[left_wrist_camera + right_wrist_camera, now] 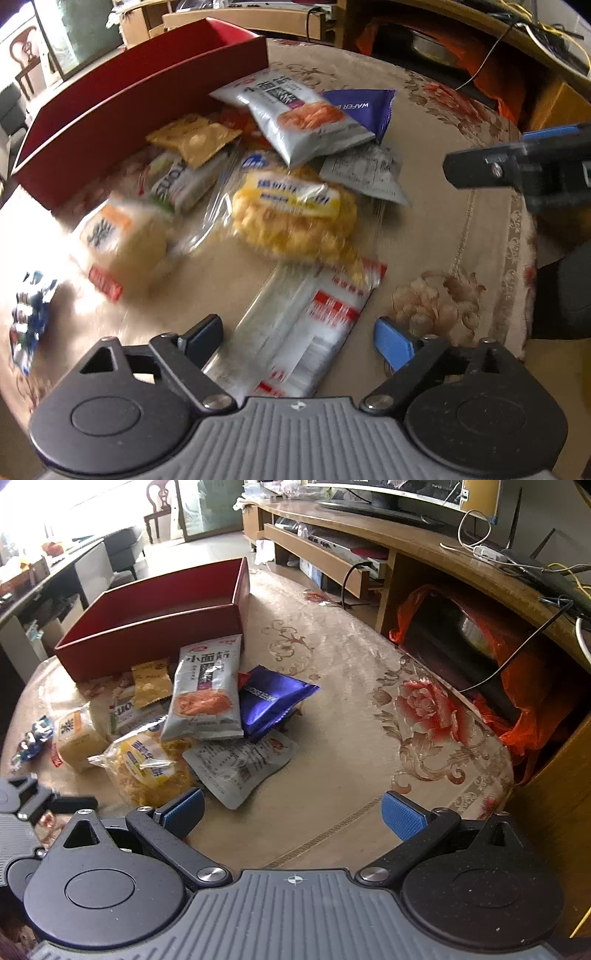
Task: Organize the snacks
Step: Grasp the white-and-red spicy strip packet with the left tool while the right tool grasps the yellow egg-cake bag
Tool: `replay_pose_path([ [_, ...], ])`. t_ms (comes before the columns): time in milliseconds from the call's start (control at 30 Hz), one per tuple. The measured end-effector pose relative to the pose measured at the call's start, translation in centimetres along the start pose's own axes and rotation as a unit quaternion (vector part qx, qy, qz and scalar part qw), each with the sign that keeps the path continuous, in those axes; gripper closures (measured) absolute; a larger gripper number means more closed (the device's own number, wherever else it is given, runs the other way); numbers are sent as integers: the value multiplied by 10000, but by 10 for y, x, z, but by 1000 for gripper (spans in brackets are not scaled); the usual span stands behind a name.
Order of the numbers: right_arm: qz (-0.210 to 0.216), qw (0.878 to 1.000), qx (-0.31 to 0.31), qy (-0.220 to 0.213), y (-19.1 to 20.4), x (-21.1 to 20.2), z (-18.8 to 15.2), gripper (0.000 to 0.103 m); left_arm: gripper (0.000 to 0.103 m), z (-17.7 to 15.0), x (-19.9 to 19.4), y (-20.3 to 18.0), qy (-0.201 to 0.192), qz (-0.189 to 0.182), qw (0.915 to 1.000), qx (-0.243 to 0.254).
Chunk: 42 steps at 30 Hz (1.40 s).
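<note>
Red box (pixel 147 627) at eleven o'clock of the snack pile (pixel 177 731); left gripper (pixel 299 332) and right gripper (pixel 293 812) both spread apart, empty

My left claw (pixel 299 332) hangs over the bench (pixel 424 229), jaws wide, with a red-and-white clear packet (pixel 314 325) lying between them; I can't tell whether the pads touch it. Beyond it lies a blurred yellow pastry bag (pixel 295 210), then a grey noodle pouch (pixel 295 118) on a purple wafer pack (pixel 365 107). The red box (pixel 147 99) stands behind, and my right claw (pixel 491 170) pokes in from the right.
</note>
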State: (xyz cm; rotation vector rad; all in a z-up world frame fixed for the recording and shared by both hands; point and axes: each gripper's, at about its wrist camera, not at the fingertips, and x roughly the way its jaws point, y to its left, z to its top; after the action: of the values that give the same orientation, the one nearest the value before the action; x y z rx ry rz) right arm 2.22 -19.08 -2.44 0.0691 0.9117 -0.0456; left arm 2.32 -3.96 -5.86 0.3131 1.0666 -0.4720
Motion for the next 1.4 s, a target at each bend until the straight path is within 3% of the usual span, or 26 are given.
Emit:
replay_pose_path([
  [67,55,10000,-14,-6,1,-1,1,0,33,-7,-6,-3,-60,-22,10000,22],
  [133,104,9999,-70,-37,4,-2,2,1,41,-14,-14,-7,-70,-60,10000,10],
  [267,197,9995,-234,-65,10,-5,2,2,49,-26,-27,-10,37,-302,9995,-106],
  [400,235,9990,-356,-148,13,-9,2,2,49,-27,-33,-14,77,-350,9993,-72],
  [533,276,9991,-317,-95,13,-6,4,2,36,-15,-23,-25,14,-77,9999,121],
  [633,317,9988,-378,-79,16,-5,5,2,35,-13,-16,-34,94,38,9996,257],
  [767,474,9969,-624,-87,24,-5,15,2,51,-16,-22,-21,145,-39,9999,-62],
  [967,811,9862,-1439,68,58,11,29,2,54,-31,-31,2,176,51,9983,-552],
  [1200,1567,9674,-1865,689,95,43,37,2,54,-43,-36,38,146,60,9923,-1228],
  [1333,1601,9610,-2021,1000,109,69,39,2,54,-44,-35,46,103,42,9906,-1360],
  [1400,1395,9632,-2022,1091,113,80,39,2,54,-46,-36,49,87,33,9902,-1395],
])
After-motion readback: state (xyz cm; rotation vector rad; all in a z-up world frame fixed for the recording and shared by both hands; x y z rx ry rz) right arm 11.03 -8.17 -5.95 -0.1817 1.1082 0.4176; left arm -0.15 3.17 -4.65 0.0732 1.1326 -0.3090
